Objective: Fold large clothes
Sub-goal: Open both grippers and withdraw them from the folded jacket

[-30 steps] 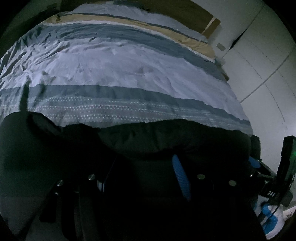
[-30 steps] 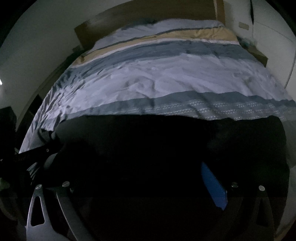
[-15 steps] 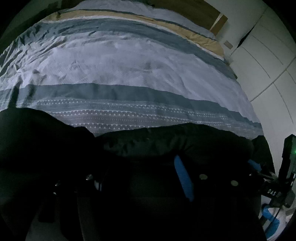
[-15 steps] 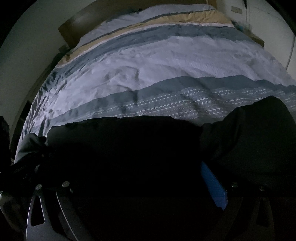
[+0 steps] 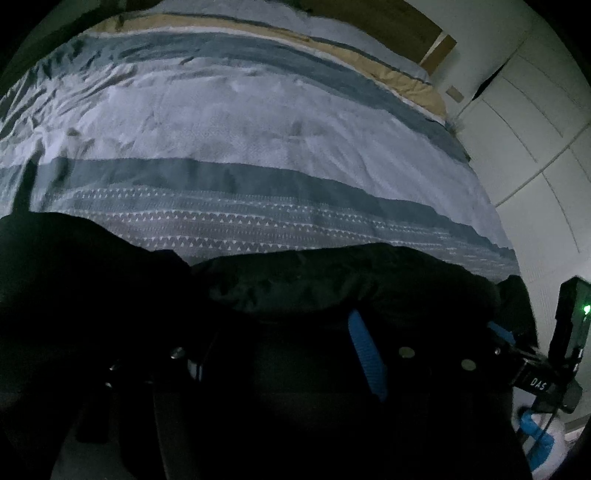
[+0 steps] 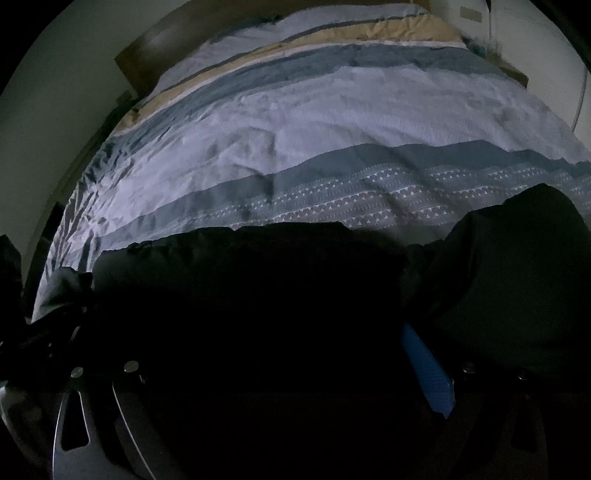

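Black garment (image 5: 332, 280), bunched at the near edge of the striped bed cover (image 5: 258, 140), is recorded as largely unfolded, with folding judged barely begun; jaw states of left gripper (image 5: 280, 343) and right gripper (image 6: 277, 354) cannot be told in the dark.

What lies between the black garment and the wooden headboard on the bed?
Only the striped duvet cover lies between the black garment and the wooden headboard; no other object rests on that stretch. Both wrist views show this.
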